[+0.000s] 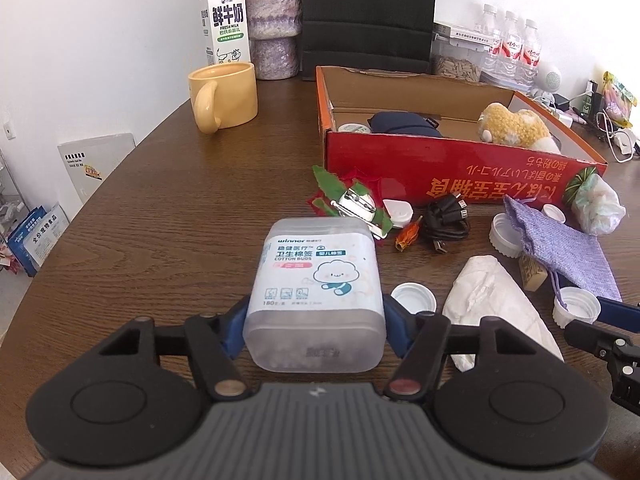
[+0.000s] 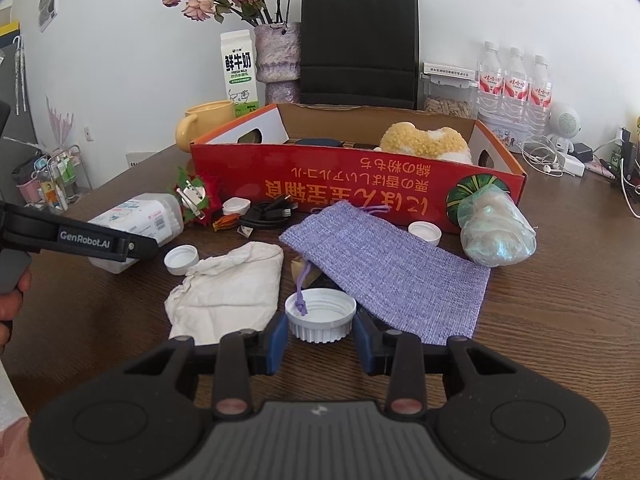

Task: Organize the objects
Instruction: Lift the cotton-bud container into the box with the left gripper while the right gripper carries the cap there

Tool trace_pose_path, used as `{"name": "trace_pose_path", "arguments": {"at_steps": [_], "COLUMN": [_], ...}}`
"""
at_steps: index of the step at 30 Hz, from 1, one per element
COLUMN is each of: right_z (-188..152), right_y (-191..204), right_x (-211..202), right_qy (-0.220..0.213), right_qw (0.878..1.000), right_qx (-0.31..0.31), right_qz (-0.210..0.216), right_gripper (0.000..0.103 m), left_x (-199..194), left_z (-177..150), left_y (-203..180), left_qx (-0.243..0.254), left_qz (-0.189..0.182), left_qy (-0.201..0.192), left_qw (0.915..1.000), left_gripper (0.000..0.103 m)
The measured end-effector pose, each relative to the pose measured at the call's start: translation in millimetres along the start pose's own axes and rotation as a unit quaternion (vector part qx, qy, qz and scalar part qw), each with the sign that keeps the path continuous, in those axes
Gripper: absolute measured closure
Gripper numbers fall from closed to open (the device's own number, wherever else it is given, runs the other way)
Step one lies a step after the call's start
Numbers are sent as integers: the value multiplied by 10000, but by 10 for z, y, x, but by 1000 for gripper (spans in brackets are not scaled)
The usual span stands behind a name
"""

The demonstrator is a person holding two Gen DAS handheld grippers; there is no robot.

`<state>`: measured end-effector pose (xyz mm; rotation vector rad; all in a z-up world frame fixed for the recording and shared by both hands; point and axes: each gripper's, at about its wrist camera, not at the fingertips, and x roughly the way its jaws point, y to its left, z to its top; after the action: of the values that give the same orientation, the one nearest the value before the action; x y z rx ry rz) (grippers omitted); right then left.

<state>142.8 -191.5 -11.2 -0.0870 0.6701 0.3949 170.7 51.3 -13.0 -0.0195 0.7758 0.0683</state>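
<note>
I've got the left claw [image 1: 315, 326] clamped on the cotton bud box [image 1: 316, 280] at six o'clock, low over the table [image 1: 160, 200]; best lifted level, then carried to the red box [image 1: 460, 168] at one o'clock. Right claw [image 2: 320, 340] pinches a white cap [image 2: 320, 314]. I count four white caps, three water bottles [image 2: 516, 84], one purple pouch [image 2: 392, 264]

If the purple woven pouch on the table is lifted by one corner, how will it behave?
The purple woven pouch lies flat and creased, so it will probably hang limp. It looks empty, hence likely light. Its drawstring trails into the white cap and might drag it.
</note>
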Motion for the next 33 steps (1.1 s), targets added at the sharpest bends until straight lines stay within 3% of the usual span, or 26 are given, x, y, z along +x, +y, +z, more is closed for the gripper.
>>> {"name": "trace_pose_path", "arguments": {"at_steps": [5, 18, 30, 31, 32, 33], "right_z": [12, 35, 258, 288, 321, 354], "right_y": [0, -4, -67, -72, -83, -96], "right_x": [-76, -274, -400, -398, -392, -382], "right_qy": [-80, -303, -661, -689, -705, -731], "right_qw": [10000, 9995, 9978, 9976, 9975, 9973], "right_qx": [18, 14, -39, -57, -61, -48], "right_qz": [26, 24, -21, -13, 16, 37], "right_gripper": [75, 75, 76, 81, 96, 96], "left_x": [-94, -383, -534, -532, -528, -524], "left_z": [-13, -21, 210, 237, 263, 295], "left_y": [-17, -82, -310, -332, -352, -367], "left_qx": [21, 85, 215, 222, 221, 221], "left_qz": [-11, -54, -252, -268, -277, -291], "left_qy": [-87, -377, -722, -752, -778, -803], "left_qw": [10000, 9992, 9968, 9966, 9963, 9961], "left_gripper": [37, 37, 37, 37, 37, 37]}}
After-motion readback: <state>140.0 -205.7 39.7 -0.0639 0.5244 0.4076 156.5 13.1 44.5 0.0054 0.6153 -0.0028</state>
